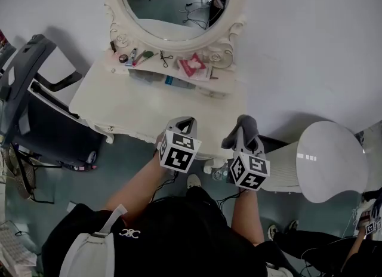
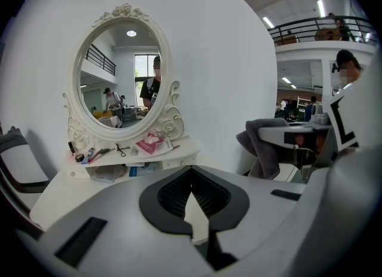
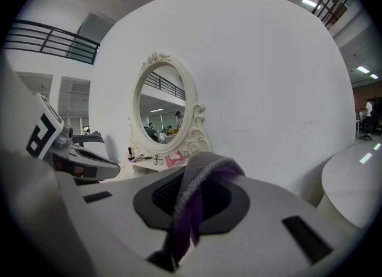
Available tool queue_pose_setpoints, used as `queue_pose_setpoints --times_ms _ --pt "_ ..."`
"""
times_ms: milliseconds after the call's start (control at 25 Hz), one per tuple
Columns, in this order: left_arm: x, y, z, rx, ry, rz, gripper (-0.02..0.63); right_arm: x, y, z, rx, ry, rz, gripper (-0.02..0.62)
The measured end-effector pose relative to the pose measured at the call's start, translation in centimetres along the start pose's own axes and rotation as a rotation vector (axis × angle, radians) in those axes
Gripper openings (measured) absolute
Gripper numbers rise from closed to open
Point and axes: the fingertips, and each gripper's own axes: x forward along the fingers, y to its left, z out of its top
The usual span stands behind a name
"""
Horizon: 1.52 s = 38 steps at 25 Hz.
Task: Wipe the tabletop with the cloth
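Note:
A white vanity tabletop [image 1: 149,107] stands under an oval mirror [image 1: 173,1]. Both grippers hover side by side over its front edge, above the floor. My right gripper [image 1: 243,134] is shut on a grey cloth [image 1: 246,125], which drapes over its jaws; in the right gripper view the cloth [image 3: 200,180] hangs between the jaws and shows a purple fold. My left gripper [image 1: 181,125] sits to the left of it, jaws closed together with nothing in them [image 2: 191,191]. From the left gripper view the cloth [image 2: 262,144] appears off to the right.
A small shelf below the mirror carries a pink packet [image 1: 192,65], scissors [image 1: 166,59] and tubes [image 1: 134,57]. A dark chair [image 1: 36,102] stands left of the vanity. A round white seat back [image 1: 328,159] is at the right. Cables lie on the floor.

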Motion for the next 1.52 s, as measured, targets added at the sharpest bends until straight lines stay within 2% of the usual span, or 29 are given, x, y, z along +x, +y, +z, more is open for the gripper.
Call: queue_pose_setpoints --times_ms 240,440,520,640,920,1160,1400,1520 --pt "3.9 1.3 0.8 -0.02 0.041 0.029 0.004 5.2 -3.7 0.2 -0.042 0.029 0.013 0.041" --pt "7.0 1.3 0.2 -0.026 0.084 0.038 0.005 11.0 -6.8 -1.1 -0.205 0.027 0.097 0.041" --pt "8.0 1.4 -0.1 -0.035 0.105 0.045 0.003 13.5 -8.3 -1.9 -0.244 0.061 0.114 0.041" --pt "9.2 1.8 -0.4 -0.046 0.131 0.057 0.003 17.0 -10.7 -3.4 -0.245 0.136 0.125 0.041" --pt "10.8 3.1 -1.9 -0.081 0.196 0.121 0.003 25.1 -15.4 -9.4 -0.323 0.348 0.148 0.041" --pt "11.3 4.6 -3.9 -0.119 0.262 0.192 0.003 31.5 -19.0 -12.2 -0.339 0.474 0.101 0.041" --pt "11.1 5.3 -5.1 -0.142 0.303 0.238 0.004 35.3 -20.3 -14.3 -0.414 0.557 0.11 0.041" --pt "11.2 5.6 -5.4 -0.15 0.315 0.254 0.003 36.6 -20.4 -14.9 -0.419 0.55 0.122 0.041"
